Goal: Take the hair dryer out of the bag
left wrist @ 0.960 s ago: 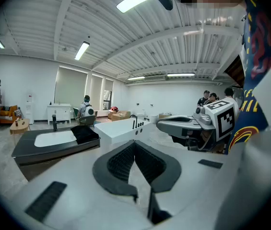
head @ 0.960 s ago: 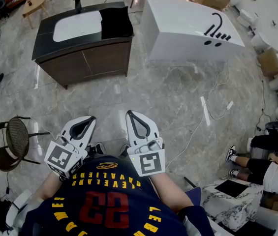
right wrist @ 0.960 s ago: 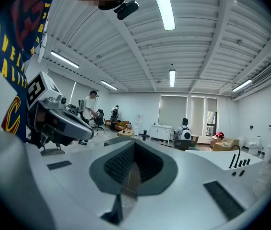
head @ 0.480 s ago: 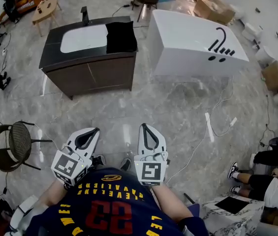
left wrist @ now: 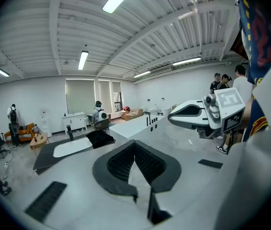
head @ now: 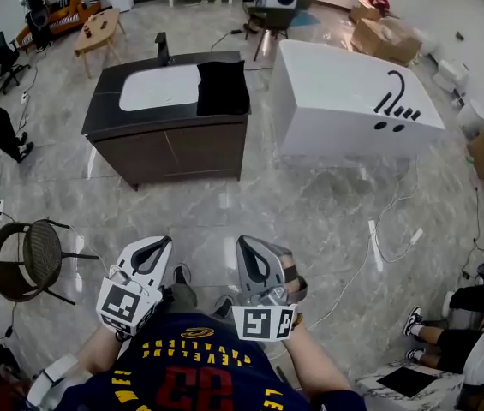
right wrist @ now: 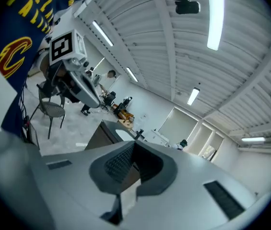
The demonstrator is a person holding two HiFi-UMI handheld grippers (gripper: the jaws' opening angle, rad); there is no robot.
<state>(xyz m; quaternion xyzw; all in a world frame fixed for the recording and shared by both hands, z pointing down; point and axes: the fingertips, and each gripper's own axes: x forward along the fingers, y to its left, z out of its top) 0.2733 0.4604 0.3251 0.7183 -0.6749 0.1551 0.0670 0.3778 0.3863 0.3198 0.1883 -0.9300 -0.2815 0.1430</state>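
Black bag (head: pixel 223 87) lies on dark vanity top (head: pixel 104 120), just beside white basin (head: pixel 158 87); open or closed, cannot tell. Hair dryer not visible, presumably inside. Task seemingly not begun: approach, reach into bag, pull-out all left. Left gripper (head: pixel 158 243) and right gripper (head: pixel 247 243) empty, jaws together, side by side near person's chest, well apart from bag, floor (head: pixel 224 204) between.

My head camera looks steeply down near the left gripper (head: pixel 158 247) and right gripper (head: pixel 250 247); their cameras face roughly level, sharing the distant vanity (head: pixel 182 154).
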